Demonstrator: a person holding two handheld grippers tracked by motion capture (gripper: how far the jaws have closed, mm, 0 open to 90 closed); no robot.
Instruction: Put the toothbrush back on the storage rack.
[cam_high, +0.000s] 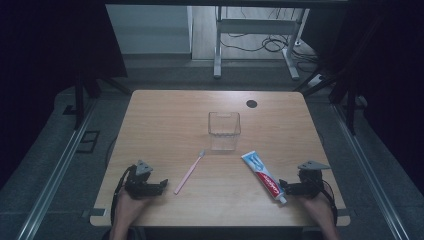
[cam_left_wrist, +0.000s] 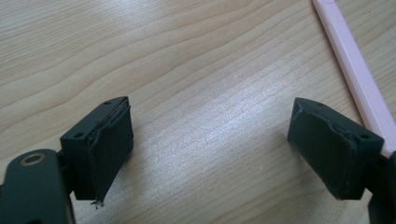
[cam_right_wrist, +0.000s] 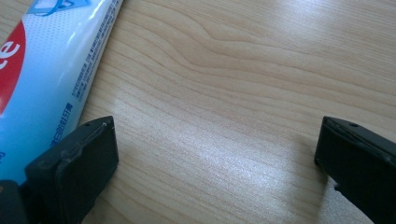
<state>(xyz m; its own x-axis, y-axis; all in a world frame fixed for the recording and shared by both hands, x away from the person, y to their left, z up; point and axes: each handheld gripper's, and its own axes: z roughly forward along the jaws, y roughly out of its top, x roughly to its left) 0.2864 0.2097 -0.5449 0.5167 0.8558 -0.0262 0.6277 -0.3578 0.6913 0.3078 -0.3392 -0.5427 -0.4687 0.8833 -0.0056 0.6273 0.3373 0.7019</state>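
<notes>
Wooden and pale, the table (cam_high: 165, 115) carries everything, with a small dark round hole (cam_high: 251, 104) near its far right corner. Largest of the things on it is a clear square container (cam_high: 224, 131), standing upright a little beyond the middle, nearer the far edge than the near one. Next in size is the toothpaste tube (cam_high: 263, 176), white, blue and red, lying flat towards the near right corner, its flat end pointing at the container and its cap end pointing at the near edge. A pink toothbrush (cam_high: 189, 172) lies flat left of the middle, slanting from its bristled head near the container down towards the near edge. The right gripper (cam_high: 295, 189) rests low by the near right corner with its jaws spread wide over bare wood, nothing between them; in the right gripper view the tube (cam_right_wrist: 42, 79) lies just outside one jaw, very close to it. The left gripper (cam_high: 157, 187) sits by the near left part of the table, jaws likewise wide apart and empty; in the left gripper view the toothbrush handle (cam_left_wrist: 357, 77) runs just outside one jaw.
</notes>
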